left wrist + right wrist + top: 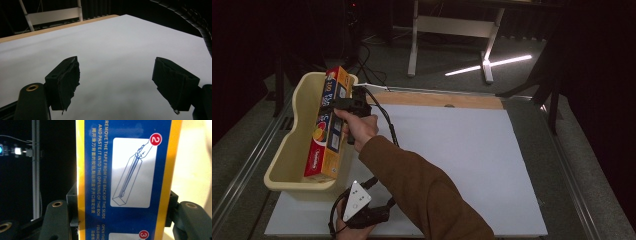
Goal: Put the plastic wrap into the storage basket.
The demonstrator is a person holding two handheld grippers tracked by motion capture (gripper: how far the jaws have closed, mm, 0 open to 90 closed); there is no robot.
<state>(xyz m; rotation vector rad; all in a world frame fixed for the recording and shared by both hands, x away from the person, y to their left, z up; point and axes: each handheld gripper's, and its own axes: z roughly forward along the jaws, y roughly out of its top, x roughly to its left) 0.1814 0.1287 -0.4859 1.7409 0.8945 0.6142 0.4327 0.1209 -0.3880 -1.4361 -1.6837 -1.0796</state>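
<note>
The right hand-held gripper (pixel 346 104) clamps a long yellow-and-blue box (pixel 328 125) over the cream bin (pixel 287 150) at the white surface (pixel 462 150), a load best lowered level and released only once seated, while the left hand-held gripper (pixel 115 82) idles open.

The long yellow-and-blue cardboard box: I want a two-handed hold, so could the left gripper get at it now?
Probably yes. The long yellow-and-blue cardboard box stands tilted in the cream plastic bin, clamped by the right gripper. The left gripper, open, hovers near its free lower end.
</note>
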